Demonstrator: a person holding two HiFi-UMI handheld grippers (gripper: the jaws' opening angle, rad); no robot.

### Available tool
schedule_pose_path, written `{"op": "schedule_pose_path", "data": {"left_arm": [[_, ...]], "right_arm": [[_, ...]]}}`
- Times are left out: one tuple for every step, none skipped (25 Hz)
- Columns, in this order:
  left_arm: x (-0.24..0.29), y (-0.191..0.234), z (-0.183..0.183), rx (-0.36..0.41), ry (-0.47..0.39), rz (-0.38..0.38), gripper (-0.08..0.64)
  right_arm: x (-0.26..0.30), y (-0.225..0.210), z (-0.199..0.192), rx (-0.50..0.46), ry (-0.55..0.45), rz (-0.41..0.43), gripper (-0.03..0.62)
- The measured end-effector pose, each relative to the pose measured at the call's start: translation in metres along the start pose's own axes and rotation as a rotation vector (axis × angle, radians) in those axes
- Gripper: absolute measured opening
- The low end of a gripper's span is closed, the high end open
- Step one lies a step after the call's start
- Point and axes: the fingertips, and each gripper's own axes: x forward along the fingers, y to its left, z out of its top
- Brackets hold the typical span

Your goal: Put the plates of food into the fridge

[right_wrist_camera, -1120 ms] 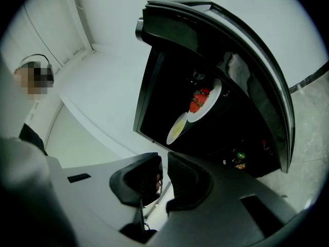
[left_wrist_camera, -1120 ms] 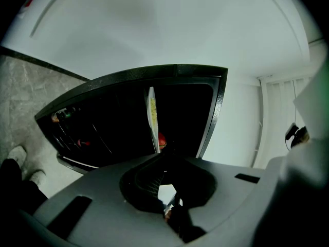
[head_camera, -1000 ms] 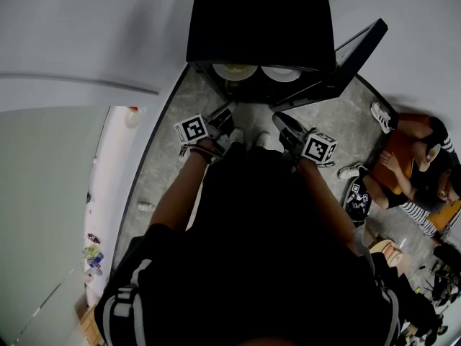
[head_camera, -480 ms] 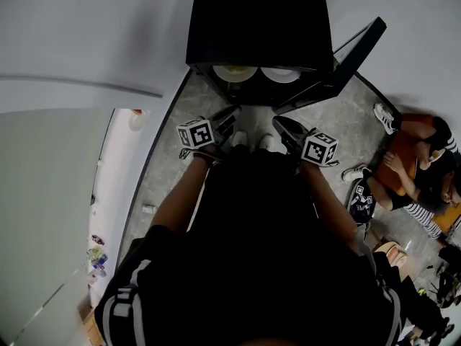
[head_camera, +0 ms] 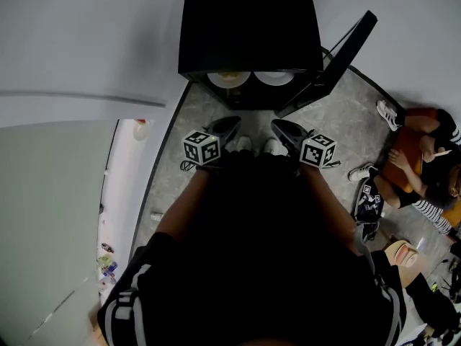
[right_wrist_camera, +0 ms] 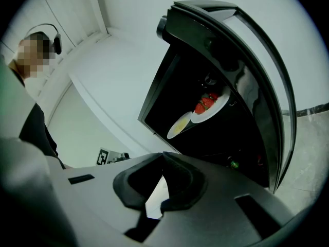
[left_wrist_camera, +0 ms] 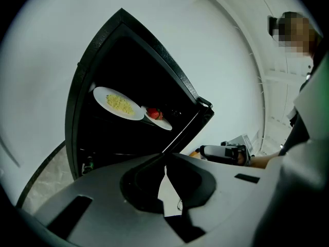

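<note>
- Plate w/ yellow food [left_wrist_camera: 119, 103] and plate w/ red food [left_wrist_camera: 158, 118] are both inside the fridge [head_camera: 248, 20], side by side on the same shelf. Their rims look touching or overlapped in the left gripper view; can't tell which.
- In the head view the 2 plates show as pale discs at top centre, just under the fridge's front edge, yellow one on the left.
- The fridge is a small black box at top centre of the head view, w/ a dark interior. A tiny green light glows low inside it in the right gripper view.
- Fridge door [head_camera: 328, 67] is open and angles out toward the upper right of the frame. The right gripper view shows it as a glossy curved panel along the right side.
- Left gripper [head_camera: 229, 125] sits just below the fridge opening, left of centre. Its jaws are closed tip to tip w/ nothing between them, and it points at the open fridge.
- Right gripper [head_camera: 277, 126] is just right of centre, beside the left one but apart from it. Its jaws are also closed and empty, aimed at the shelf w/ the plates.
- Neither gripper touches a plate, the door or the fridge.
- Person's pale shoes [head_camera: 248, 143] show between the 2 grippers, on a grey stone-look floor [head_camera: 209, 103].
- Lower centre of the head view is filled by the person's dark top and both forearms.
- Other people [head_camera: 418, 157] sit on the floor at the right edge of the frame, well apart from the fridge.
</note>
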Motion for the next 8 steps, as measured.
{"op": "schedule_pose_path", "data": {"left_arm": [[0.001, -0.001, 0.000, -0.001, 0.001, 0.000, 0.029], [0.003, -0.002, -0.001, 0.000, 0.002, -0.001, 0.029], [0.004, -0.004, -0.001, 0.003, 0.004, -0.001, 0.029], [0.006, -0.005, -0.001, 0.006, 0.006, -0.001, 0.029], [0.008, -0.006, -0.001, 0.008, 0.007, -0.001, 0.029], [0.009, -0.008, -0.001, 0.010, 0.007, -0.001, 0.029], [0.011, -0.009, 0.000, 0.012, 0.007, -0.001, 0.029], [0.012, -0.011, 0.001, 0.015, 0.006, -0.001, 0.029]], "right_arm": [[-0.001, 0.000, 0.001, -0.004, -0.003, 0.001, 0.023], [-0.002, 0.000, 0.001, -0.007, -0.005, 0.003, 0.025], [-0.004, -0.001, 0.002, -0.008, -0.008, 0.006, 0.024], [-0.005, -0.001, 0.003, -0.010, -0.010, 0.009, 0.025], [-0.007, -0.001, 0.004, -0.011, -0.012, 0.013, 0.025], [-0.008, -0.001, 0.005, -0.014, -0.013, 0.017, 0.025], [-0.010, -0.001, 0.006, -0.017, -0.014, 0.021, 0.025], [-0.011, -0.001, 0.007, -0.020, -0.014, 0.025, 0.025]]}}
